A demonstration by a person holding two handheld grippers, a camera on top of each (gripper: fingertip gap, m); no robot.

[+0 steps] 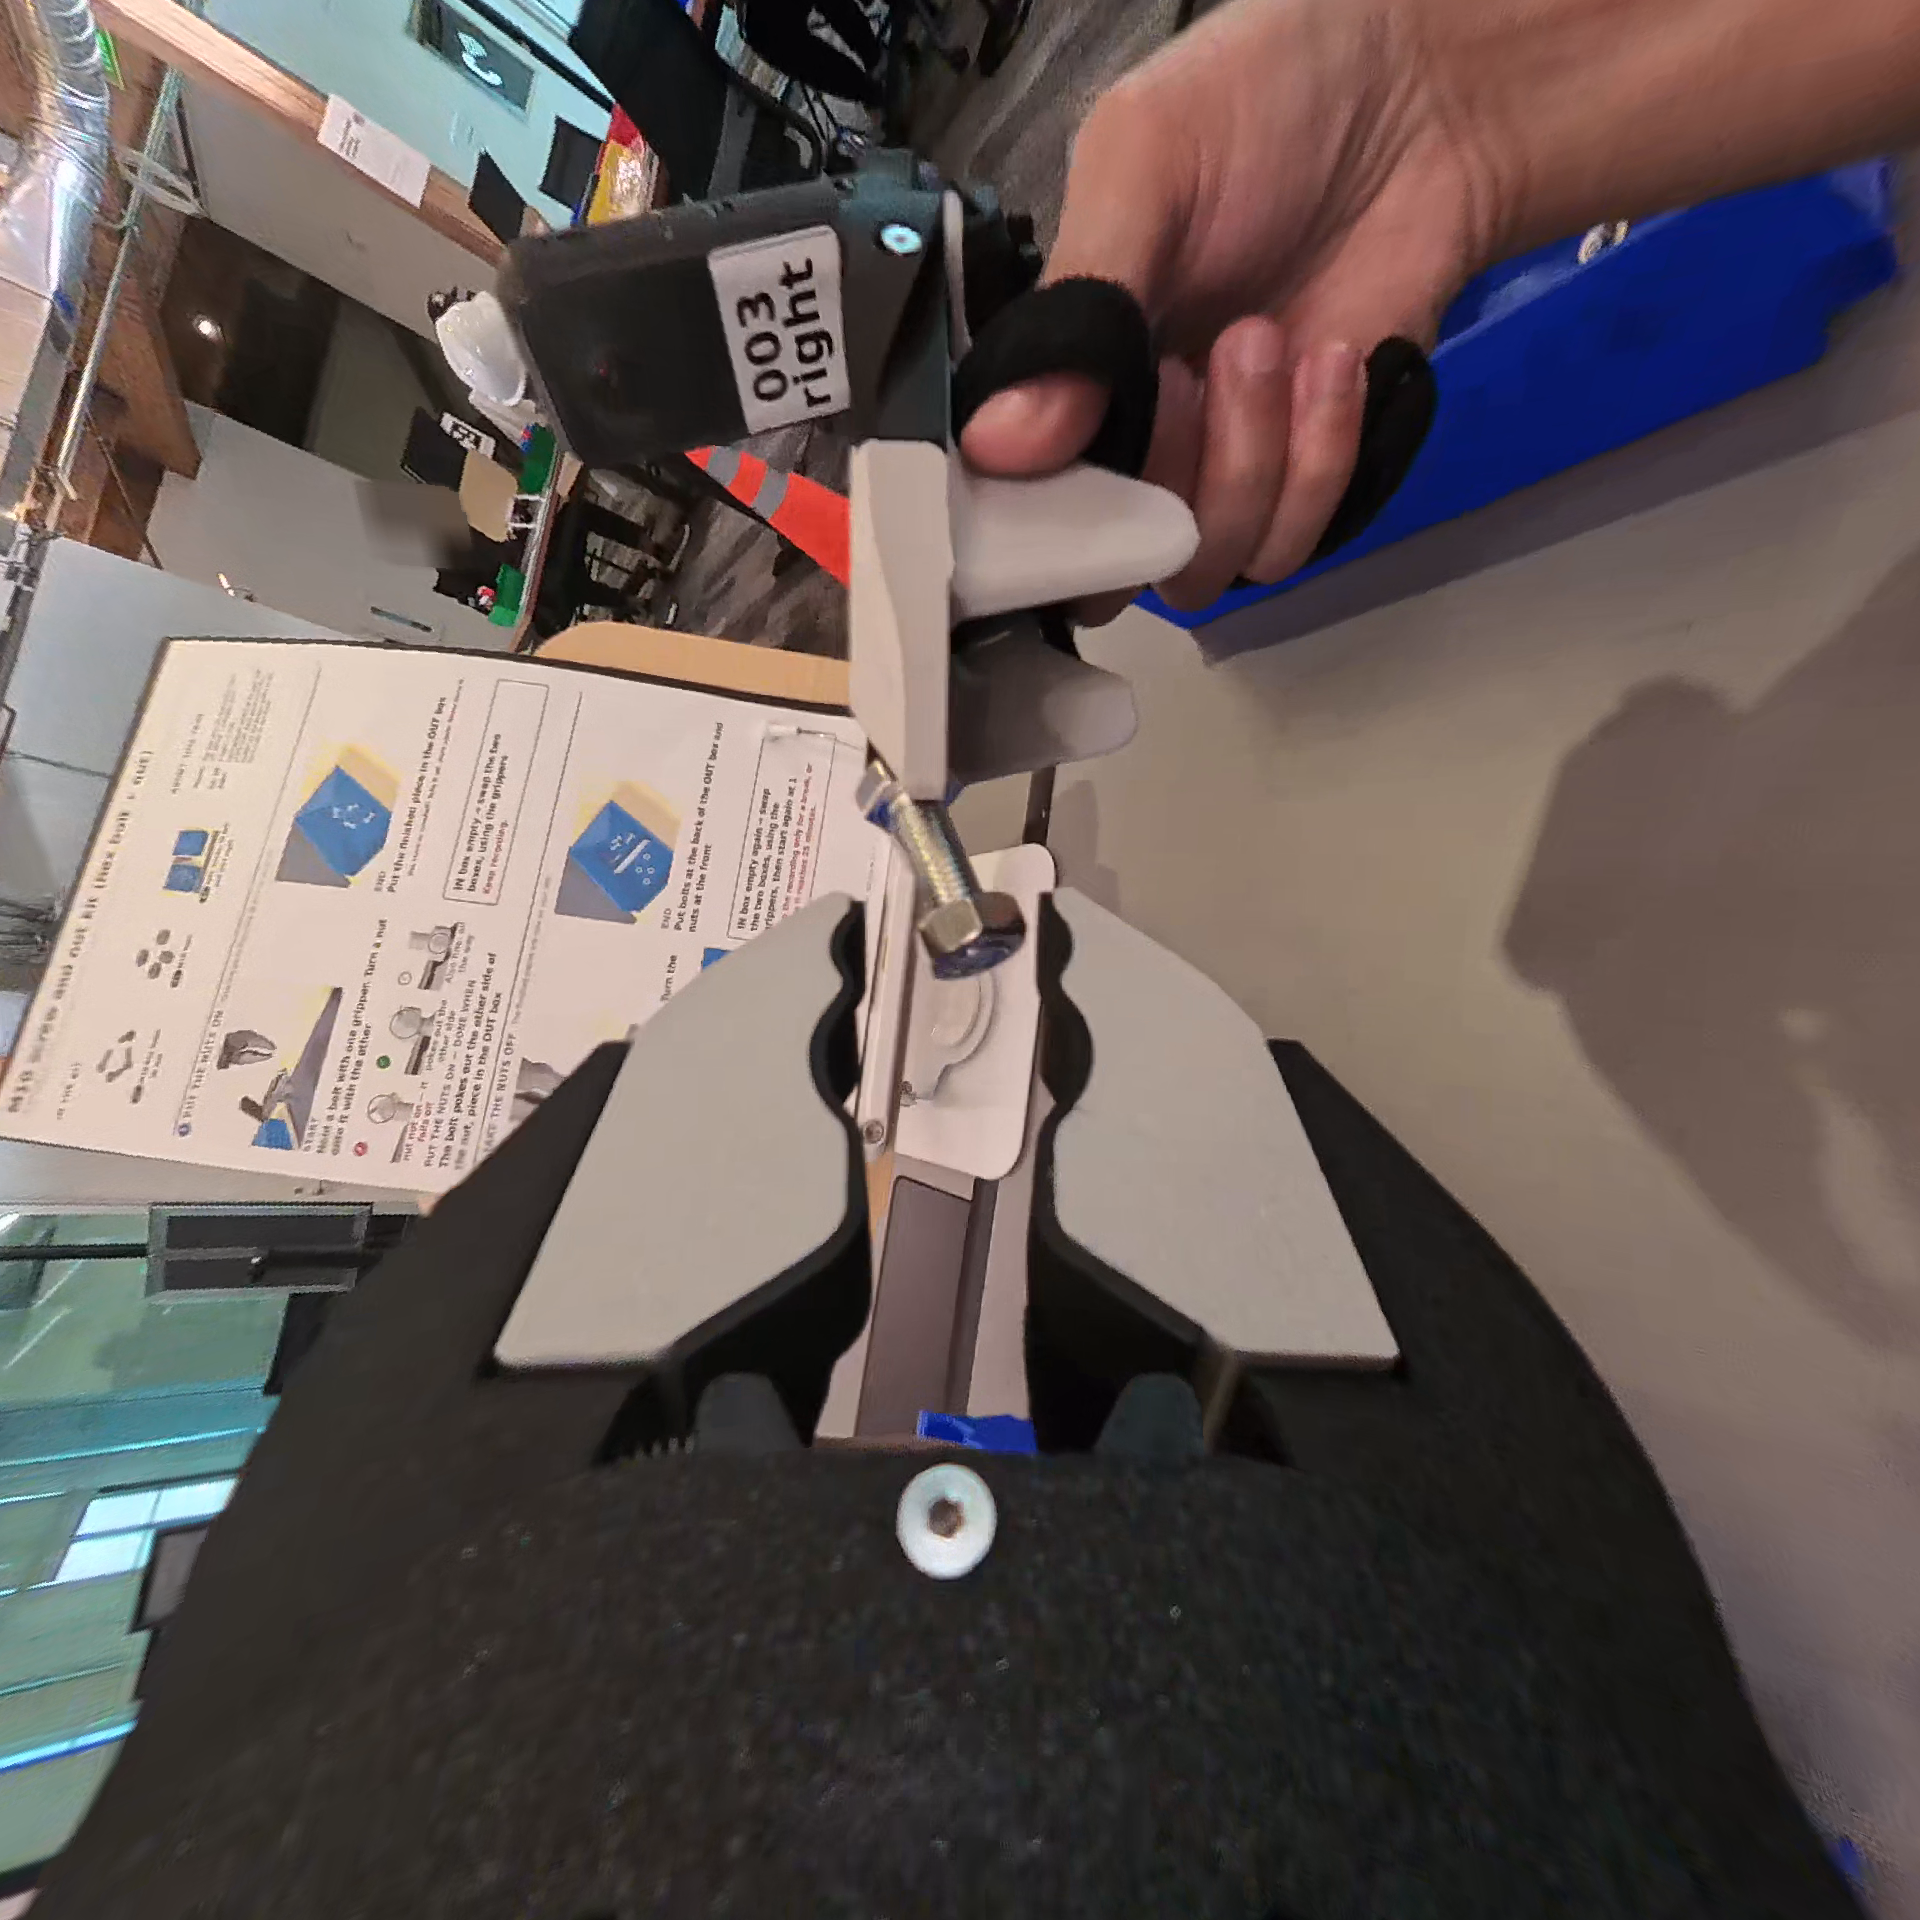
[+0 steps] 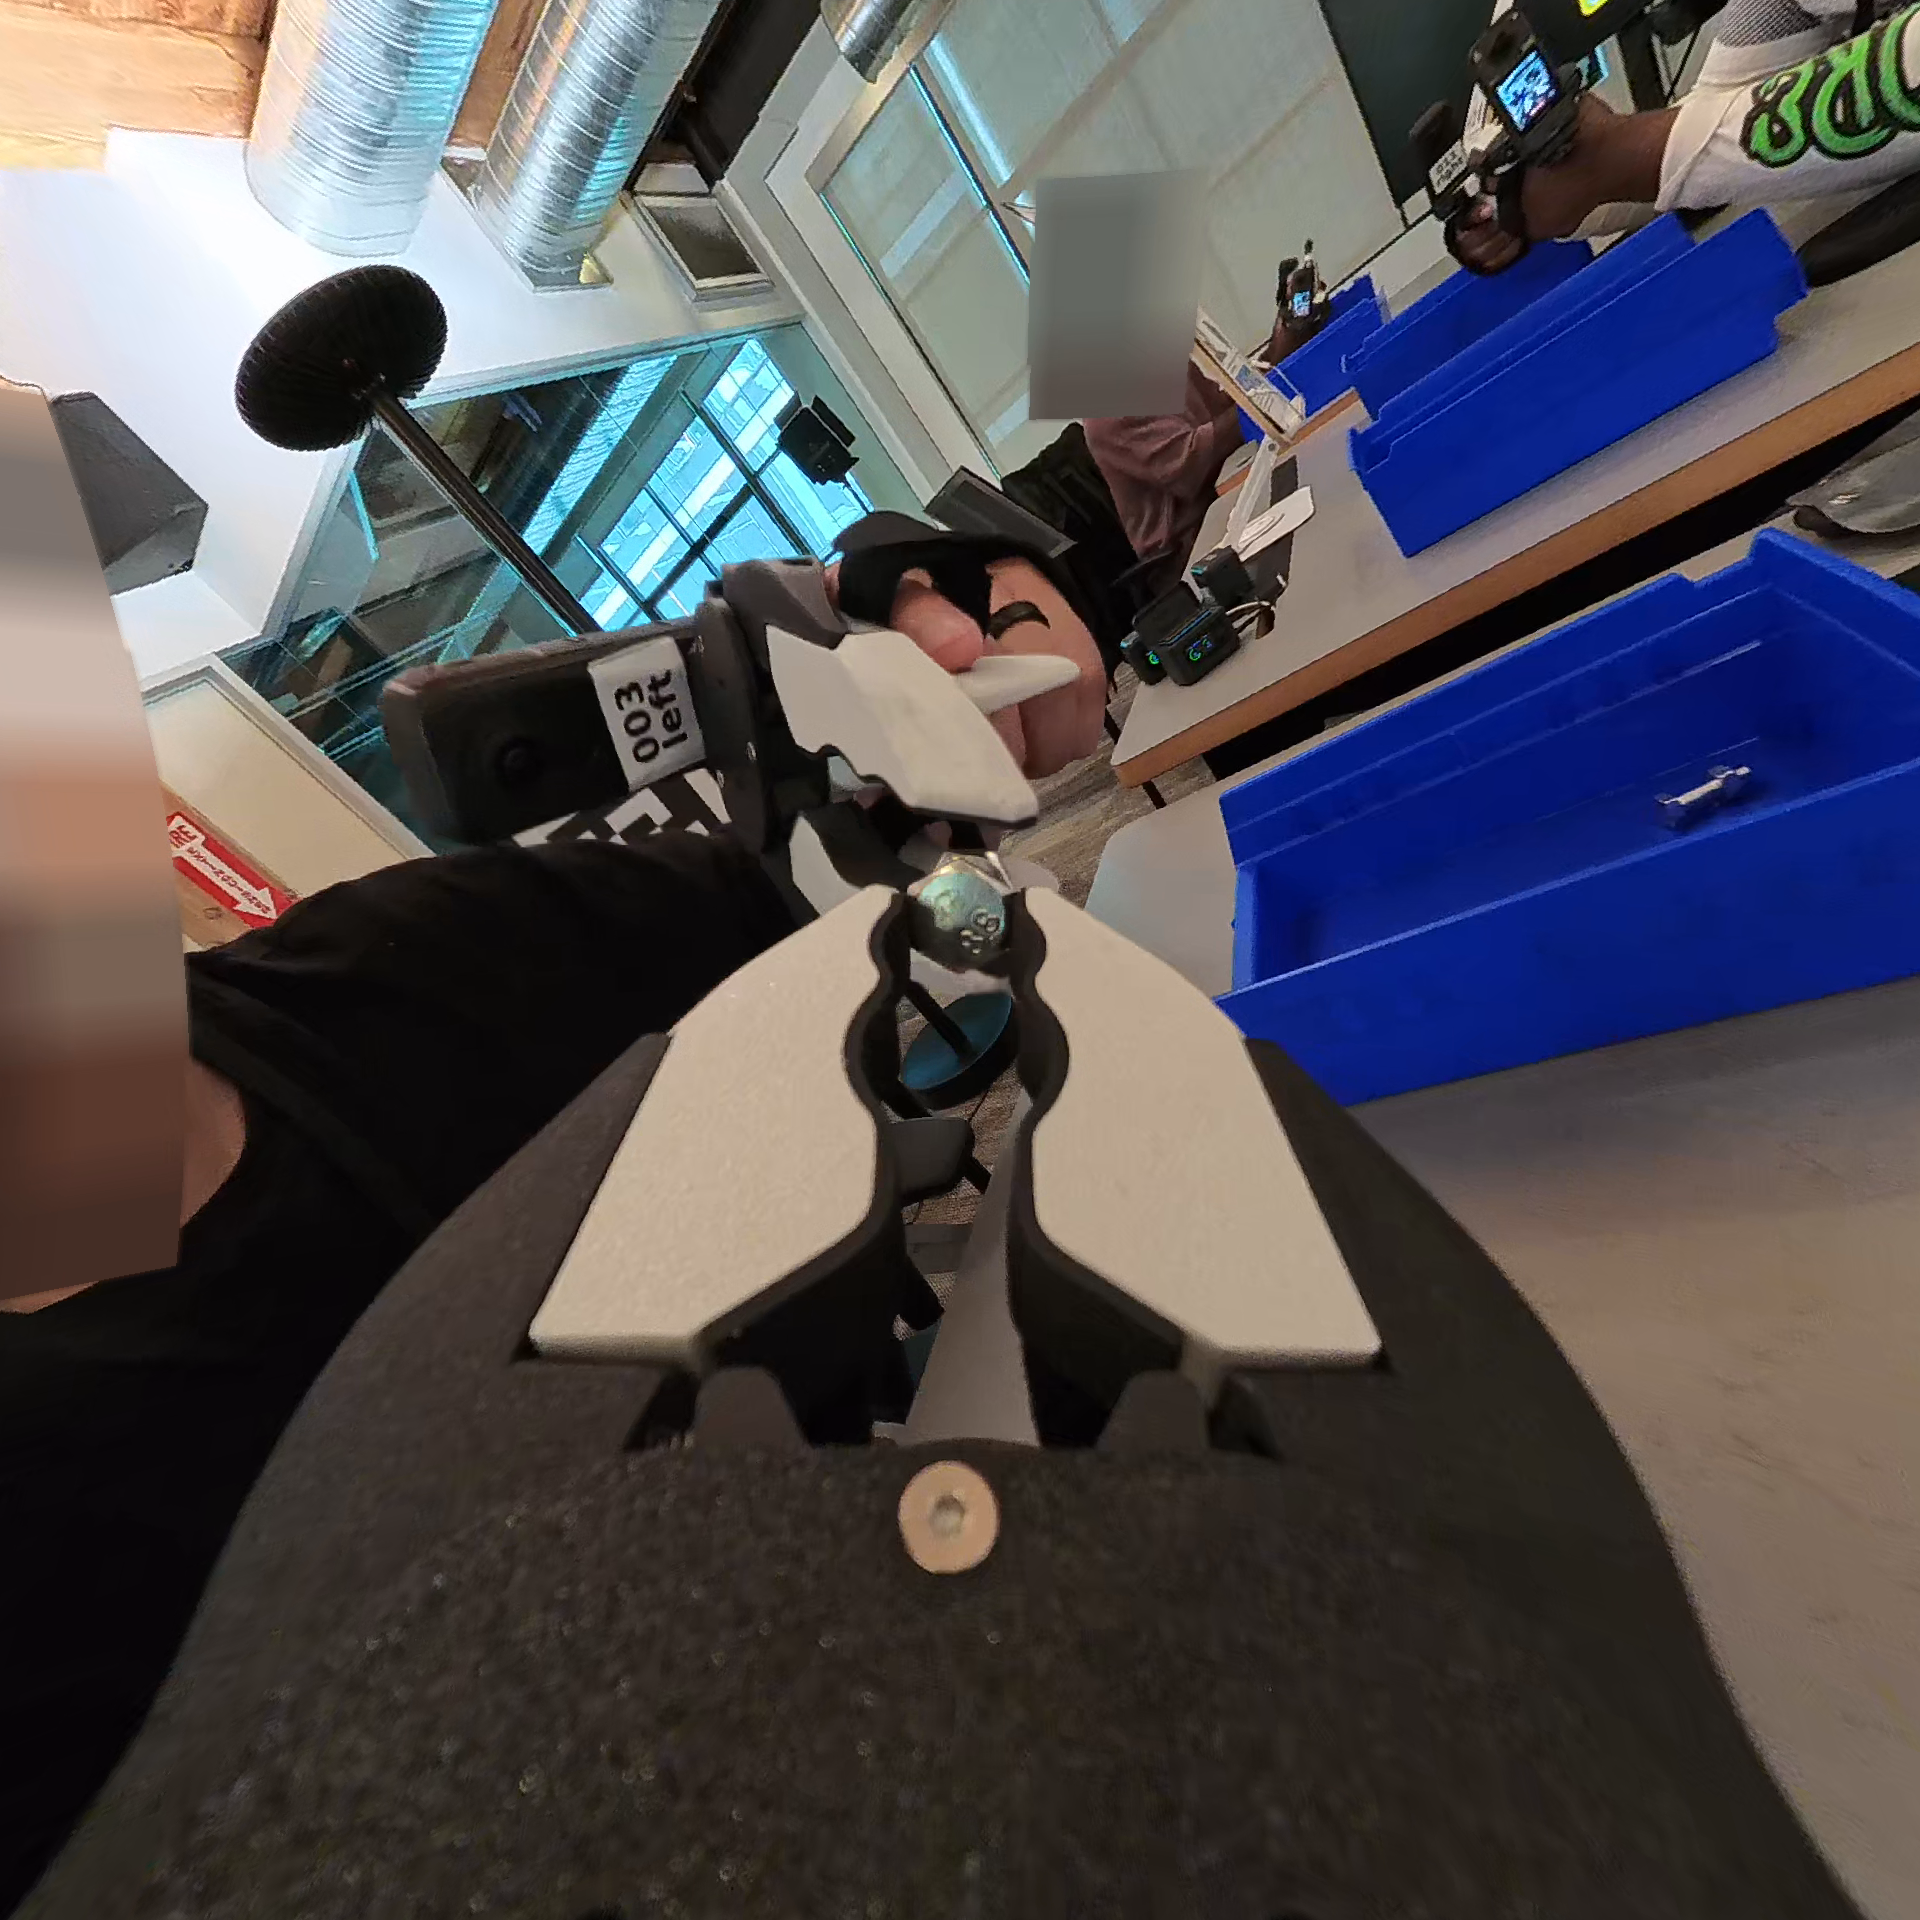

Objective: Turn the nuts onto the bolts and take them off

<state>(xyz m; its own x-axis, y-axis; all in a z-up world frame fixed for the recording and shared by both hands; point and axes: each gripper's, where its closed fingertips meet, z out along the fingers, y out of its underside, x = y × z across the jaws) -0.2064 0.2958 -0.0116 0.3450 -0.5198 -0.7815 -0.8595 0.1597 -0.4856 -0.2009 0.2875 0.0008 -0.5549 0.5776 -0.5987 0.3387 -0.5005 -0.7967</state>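
Note:
A silver bolt (image 1: pixel 928 840) is held in the air by its head in my right gripper (image 1: pixel 914 774), which comes in from above in the left wrist view. A hex nut (image 1: pixel 971 923) sits on the bolt's free end. My left gripper (image 1: pixel 948 920) is open, and the nut lies between its fingertips with a small gap on each side. In the right wrist view my right gripper (image 2: pixel 956 920) is shut on the bolt head (image 2: pixel 958 914). A white finger (image 2: pixel 904 727) of the left gripper shows just beyond it.
A blue bin (image 2: pixel 1403 935) on the grey table (image 2: pixel 1662 1299) holds a bolt with a nut on it (image 2: pixel 1704 795). A blue bin (image 1: pixel 1662 364) and an instruction sheet (image 1: pixel 416 883) on a stand are nearby. More blue bins (image 2: pixel 1558 416) and other people are at the far table.

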